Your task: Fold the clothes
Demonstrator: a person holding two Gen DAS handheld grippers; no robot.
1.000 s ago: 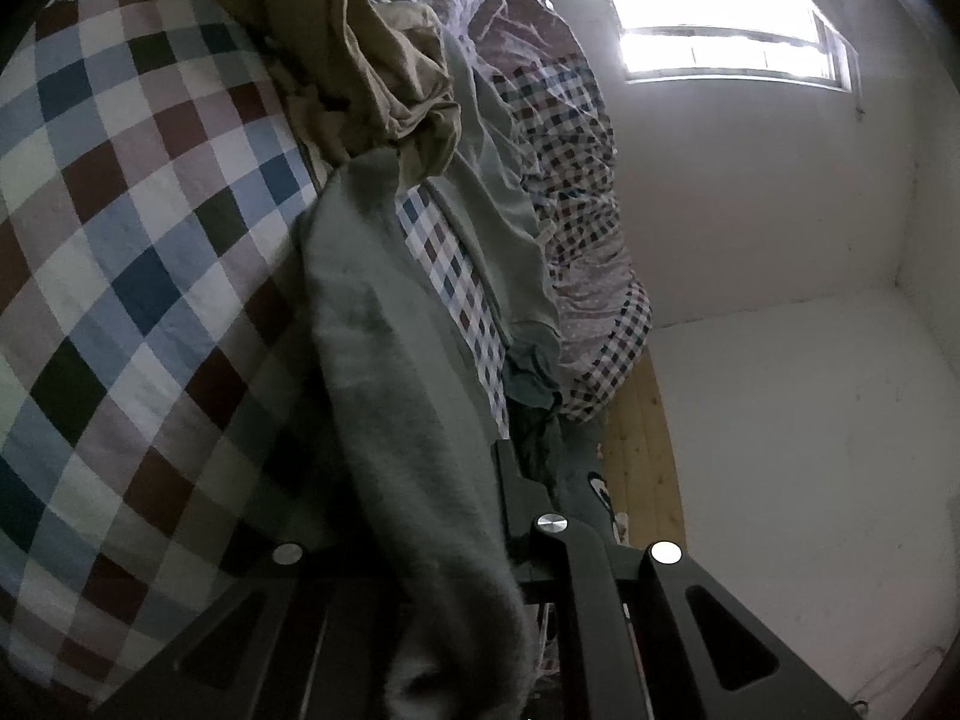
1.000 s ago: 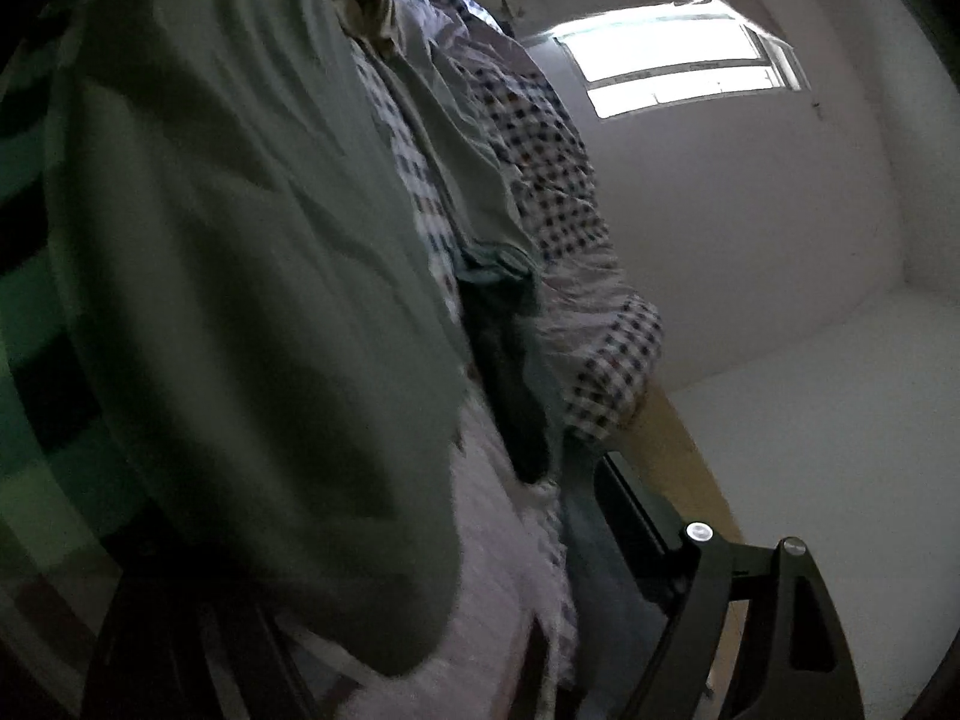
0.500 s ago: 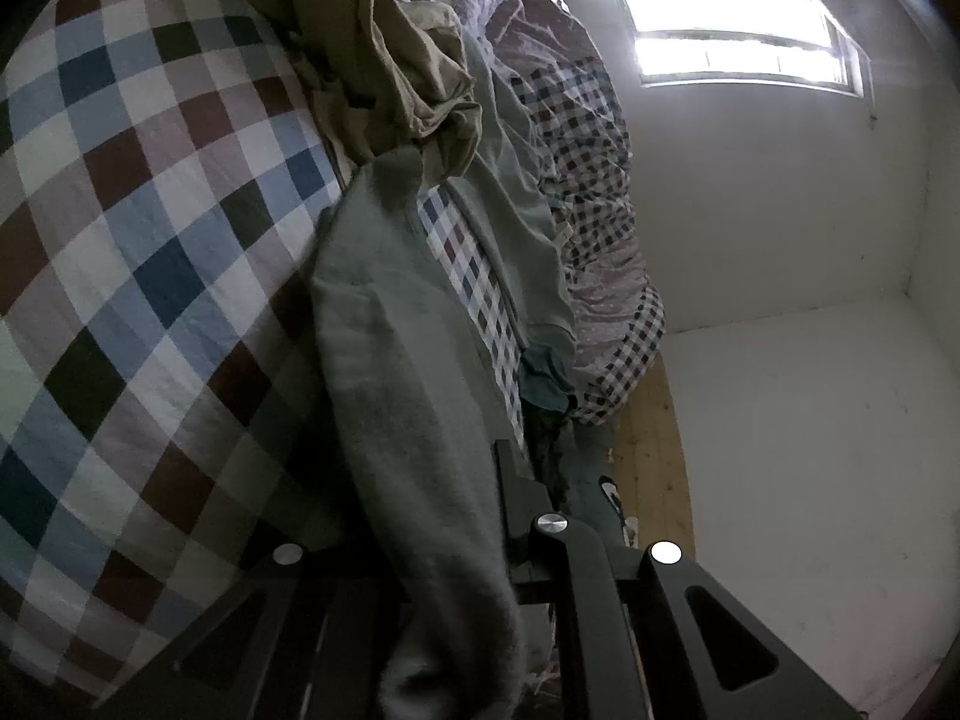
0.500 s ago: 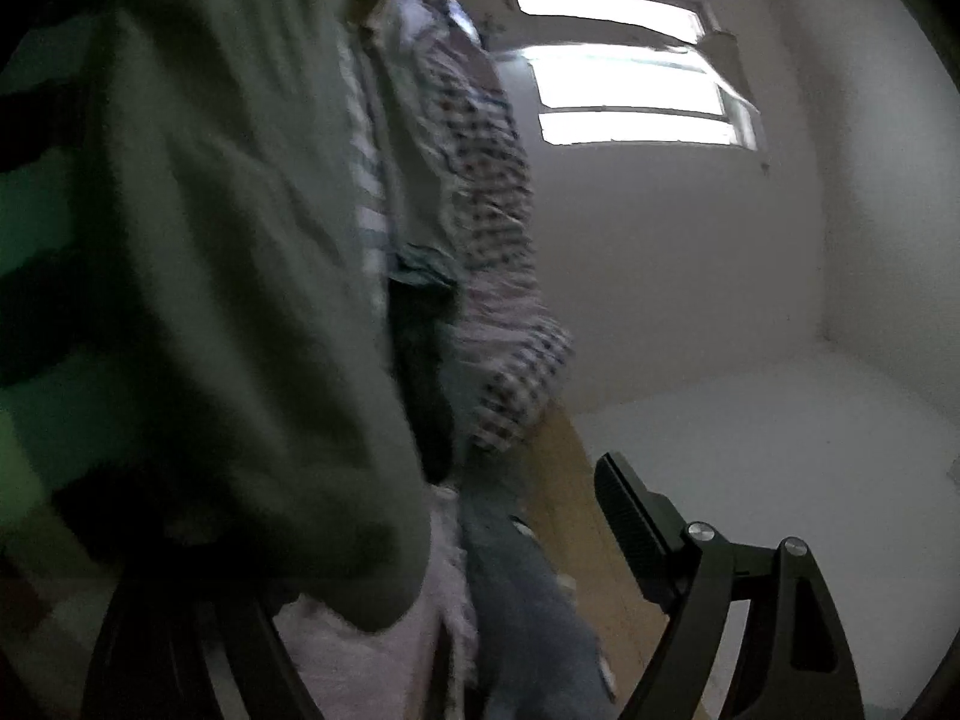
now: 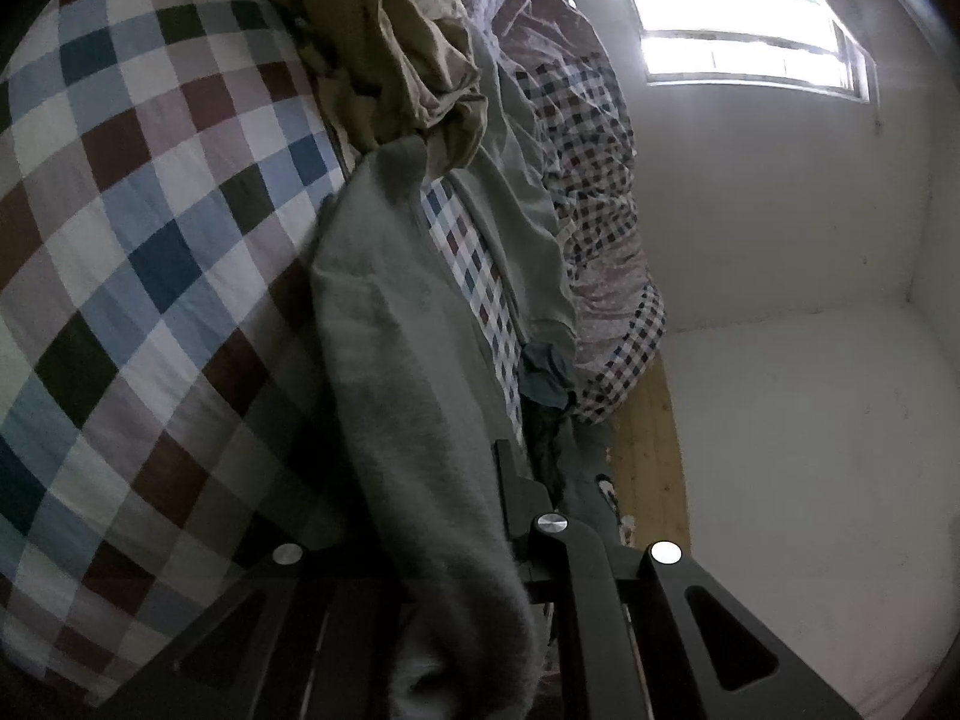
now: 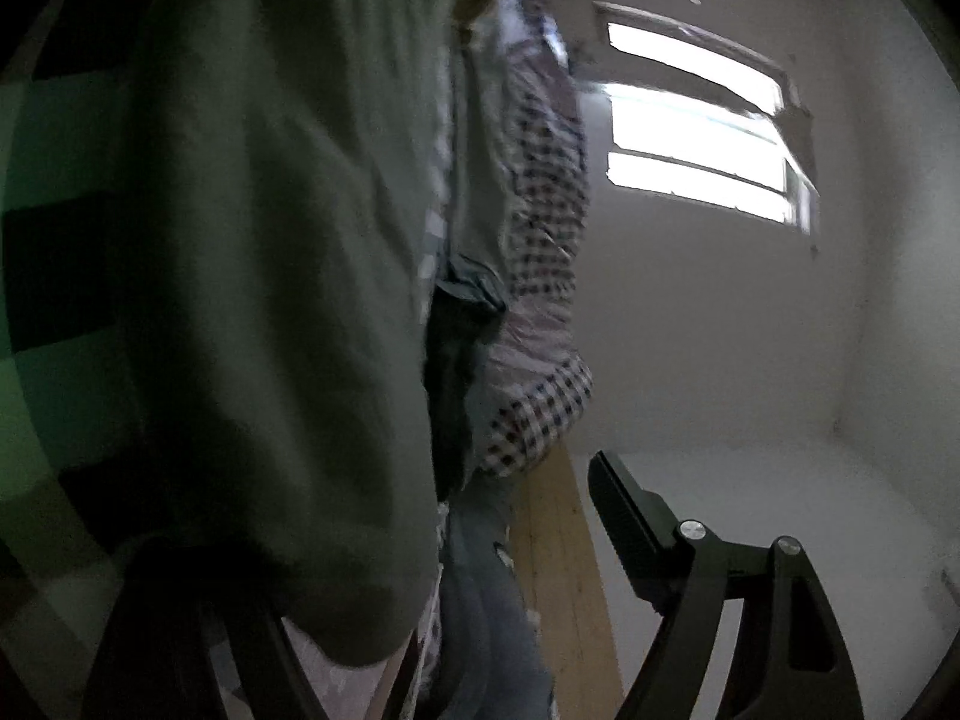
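Observation:
A grey-green fleece garment [image 5: 390, 360] hangs across the checked bedsheet [image 5: 150, 240]. My left gripper [image 5: 462, 480] is shut on its lower end, which bunches over the fingers and hides the left one. In the right wrist view the same garment [image 6: 270, 240] fills the left half. Its hem droops over the left side of my right gripper [image 6: 420, 540]. These jaws stand wide and are closing, with the hem between them near the hidden left finger. The right finger [image 6: 624, 510] is bare and touches nothing.
A khaki garment [image 5: 408, 60] and a small-check duvet [image 5: 588, 150] are heaped on the bed behind. Jeans [image 6: 486, 600] hang at the bed's edge beside a wooden strip [image 6: 558, 570]. A white wall with a bright window [image 6: 690, 138] lies to the right.
The right wrist view has rolled and dropped a little, so the garment now hangs more upright across it. The left gripper keeps its hold and has barely shifted.

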